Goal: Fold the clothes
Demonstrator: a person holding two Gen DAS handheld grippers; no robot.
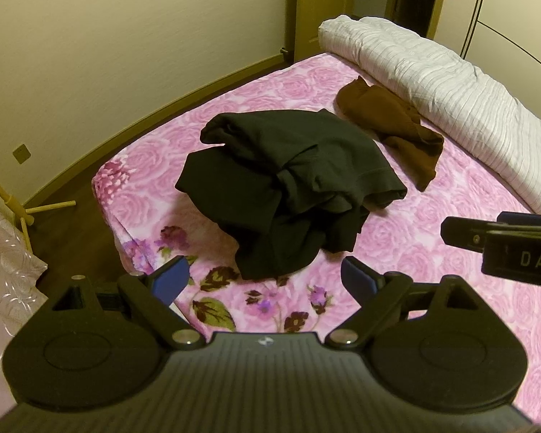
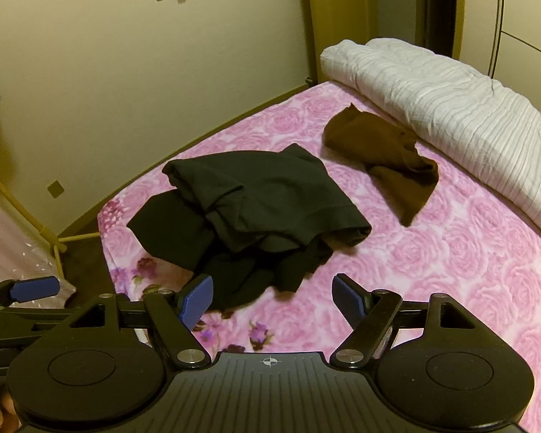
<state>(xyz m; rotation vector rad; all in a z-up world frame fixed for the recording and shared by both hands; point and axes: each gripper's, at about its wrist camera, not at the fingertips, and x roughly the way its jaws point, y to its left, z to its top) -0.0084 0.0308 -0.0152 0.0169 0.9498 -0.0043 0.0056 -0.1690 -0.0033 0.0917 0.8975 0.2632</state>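
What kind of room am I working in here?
Most likely a bedroom: a bed with a pink rose-patterned cover, a rolled white striped quilt along its far side, and a crumpled black garment and brown garment lying on it. Both grippers hover open, holding nothing.

- Ahead of my left gripper [image 1: 267, 281], blue pads on black arms, lies a black garment [image 1: 288, 187].
- Beyond it, a brown garment [image 1: 393, 130].
- Under both, a pink rose-print sheet [image 1: 432, 238] with purple flowers nearest me.
- Far right, a white ribbed quilt [image 1: 451, 101].
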